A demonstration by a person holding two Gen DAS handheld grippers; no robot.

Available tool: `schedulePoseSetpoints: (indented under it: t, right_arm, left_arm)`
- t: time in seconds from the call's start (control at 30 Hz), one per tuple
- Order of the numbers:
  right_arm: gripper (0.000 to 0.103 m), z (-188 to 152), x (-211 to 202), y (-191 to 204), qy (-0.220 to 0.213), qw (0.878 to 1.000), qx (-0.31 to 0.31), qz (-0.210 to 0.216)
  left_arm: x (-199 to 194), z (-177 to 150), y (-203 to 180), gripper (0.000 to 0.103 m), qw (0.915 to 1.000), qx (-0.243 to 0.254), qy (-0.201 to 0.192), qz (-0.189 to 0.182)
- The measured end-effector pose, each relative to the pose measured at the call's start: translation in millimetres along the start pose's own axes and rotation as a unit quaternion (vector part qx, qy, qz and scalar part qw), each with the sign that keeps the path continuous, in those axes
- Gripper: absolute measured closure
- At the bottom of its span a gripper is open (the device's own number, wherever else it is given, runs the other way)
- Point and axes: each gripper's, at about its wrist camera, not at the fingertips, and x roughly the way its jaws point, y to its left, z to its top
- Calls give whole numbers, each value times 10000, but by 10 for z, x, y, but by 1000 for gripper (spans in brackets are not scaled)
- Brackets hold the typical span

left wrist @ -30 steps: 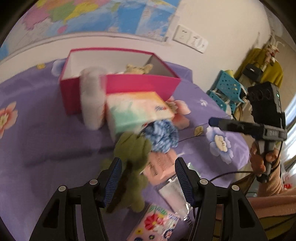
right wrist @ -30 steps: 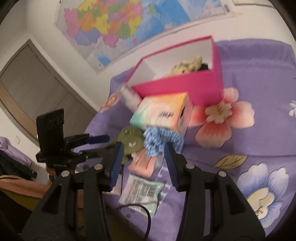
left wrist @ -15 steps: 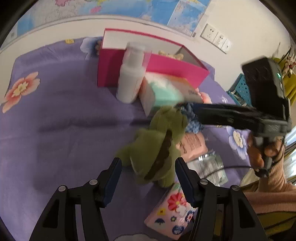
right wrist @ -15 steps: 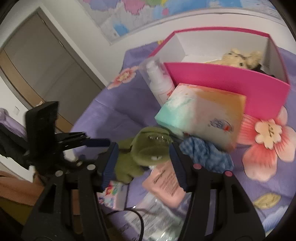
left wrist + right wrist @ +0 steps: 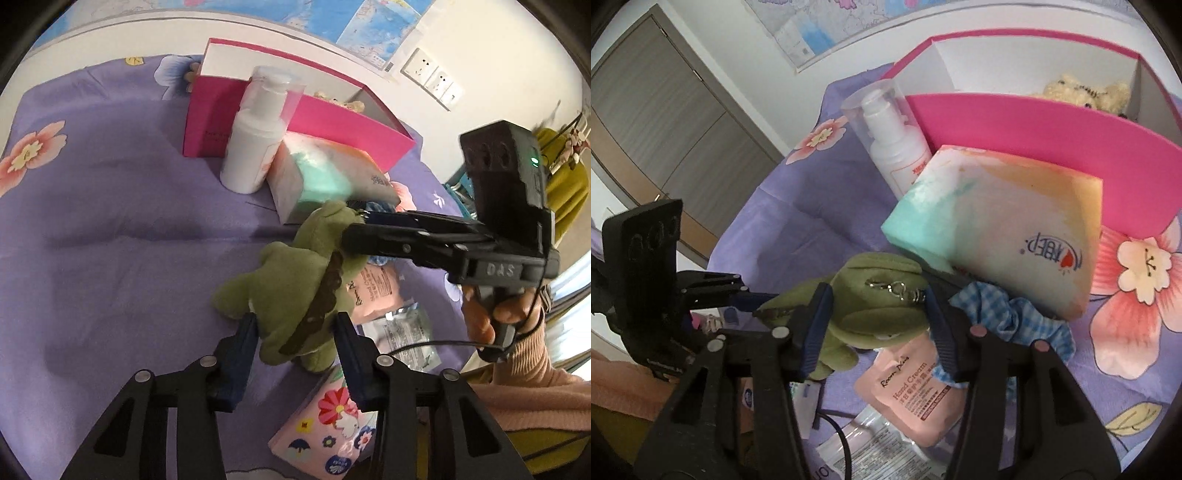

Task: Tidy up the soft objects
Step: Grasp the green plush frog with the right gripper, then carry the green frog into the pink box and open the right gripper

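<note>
L gripper has its jaws clenched on the lower body of the green frog plush, blue pads pressed into both flanks; R gripper has its jaws around the frog's head, pads at both sides, but can't tell if they're clamped or just touching. The frog sits over the purple floral bedspread, near the front clutter. L view only: frog's back w/ a dark brown ridge strip, the R hand in a pink sleeve on the handle, 1 wall socket plate, and 1 pink flower-print pouch just below the frog. R view only: a metal clasp on top of the frog's head, 1 cream teddy lying in the far corner of the pink box, the brown door, text "Hand Cream" on the pink sachet. Both views: 1 white pump bottle w/ clear cap standing against the box's front wall, 1 pastel tissue pack leaning just beside it, 1 blue gingham scrunchie under the pack's front edge, 1 clear foil packet beside the sachet. Counts: 2 plush toys, 1 box, 1 bottle.
</note>
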Motion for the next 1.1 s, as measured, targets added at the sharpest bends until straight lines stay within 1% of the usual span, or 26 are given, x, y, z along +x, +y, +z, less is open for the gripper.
schedulePoseSetpoints:
  t: [0.07,0.13,0.2,0.33,0.5,0.7,0.77,0.83,0.9,1.0,1.1]
  right_arm:
    - [49,-19,-90,52,-129,9999,-38,-41]
    - [49,-19,-180,116,-274,9995,-99,-75]
    - [49,-12,-286,170,-430,9990,-114,-67]
    - [49,45,-493,271,-738,9971,-159,-76]
    - [49,218,-811,397,-1221,9919,-323,-140]
    - [49,525,-1042,554,-1748,9827,-552,-256]
    - [49,667,-1103,546,-1910,9793,-582,-336]
    - [49,811,-1131,522,-2026,9764,-613,-422]
    - [49,940,-1134,444,-2071,9760,-534,-409]
    - [49,1130,-1069,277,-2119,9757,-368,-421]
    - [49,1310,-942,52,-2067,9774,-55,-439]
  left_arm:
    - [-55,35,-20,60,10000,50,-83,8]
    - [-161,75,-31,60,9997,54,-232,-67]
    - [-277,132,-44,60,9990,82,-425,-102]
    - [-503,303,-128,60,9958,290,-863,-91]
    - [-818,592,-260,58,9872,564,-1491,-26]
    - [-1088,971,-394,57,9759,902,-1985,100]
    - [-1120,1120,-421,57,9733,1008,-2057,133]
    - [-1112,1281,-418,57,9726,1062,-2062,141]
    - [-1076,1425,-407,57,9725,1086,-2053,175]
    - [-910,1664,-323,57,9763,969,-1933,129]
    - [-655,1893,-201,57,9818,822,-1704,165]
